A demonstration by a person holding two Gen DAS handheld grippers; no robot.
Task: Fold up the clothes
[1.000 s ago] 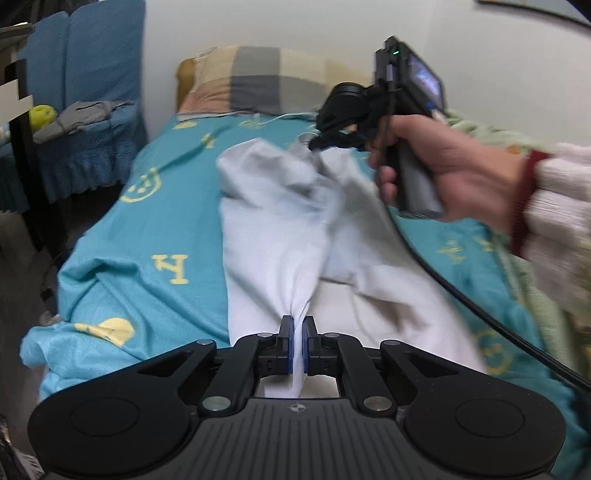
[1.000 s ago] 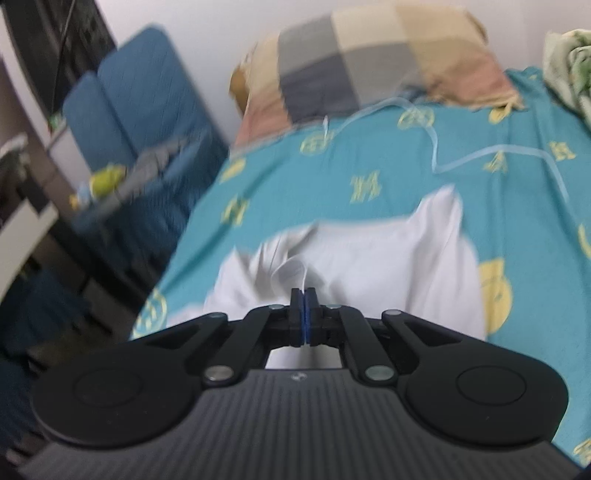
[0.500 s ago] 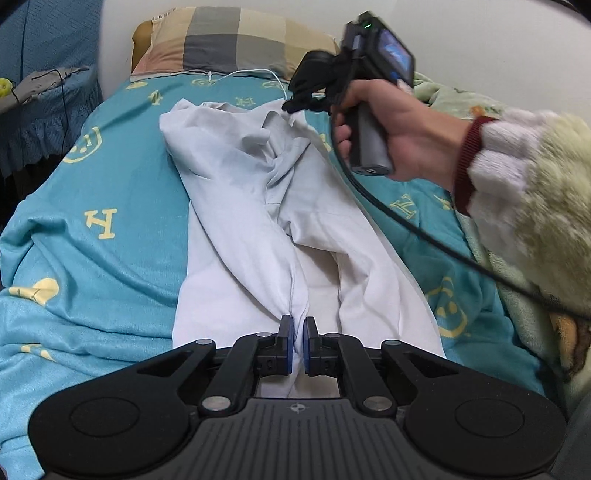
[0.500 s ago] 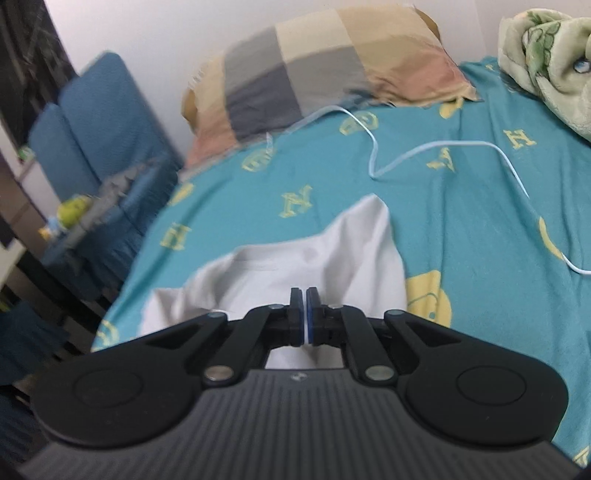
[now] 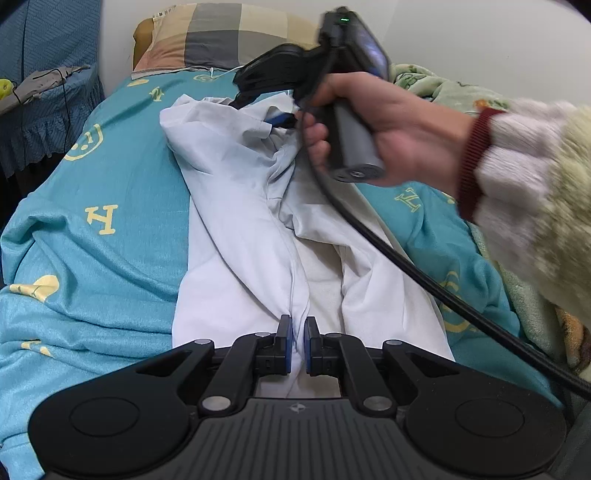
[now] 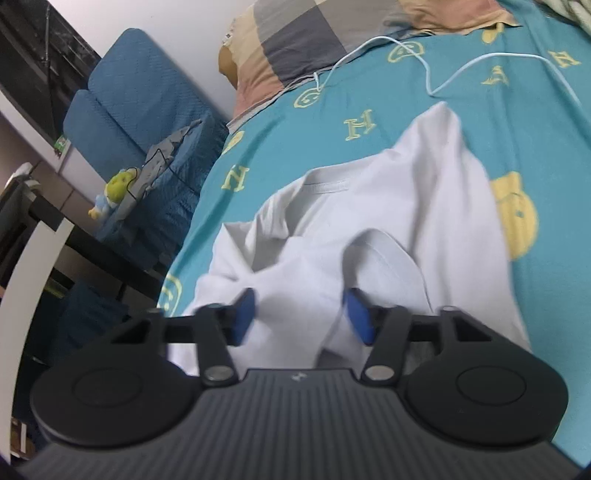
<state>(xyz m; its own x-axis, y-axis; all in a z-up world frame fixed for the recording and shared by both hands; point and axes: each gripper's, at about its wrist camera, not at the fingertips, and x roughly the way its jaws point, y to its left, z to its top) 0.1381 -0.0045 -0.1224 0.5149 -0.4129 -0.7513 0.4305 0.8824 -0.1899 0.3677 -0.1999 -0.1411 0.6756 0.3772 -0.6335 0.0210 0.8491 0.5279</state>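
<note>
A white T-shirt lies lengthwise on the teal bed sheet, its sides folded in toward the middle. At its near end my left gripper is shut on a ridge of the fabric. At the far, collar end a hand holds my right gripper low over the shirt. In the right wrist view the right gripper has its jaws opening. Its blue pads stand apart, with loose folds of the shirt between them but not pressed.
A checked pillow lies at the head of the bed, with a thin white cable across the sheet below it. A green blanket is bunched on the right. A blue chair stands off the left side. The gripper's black cable crosses the shirt's right edge.
The right gripper came down toward the bed and its jaws parted, letting the shirt's fold drop. The left gripper kept its hold at the near end.
</note>
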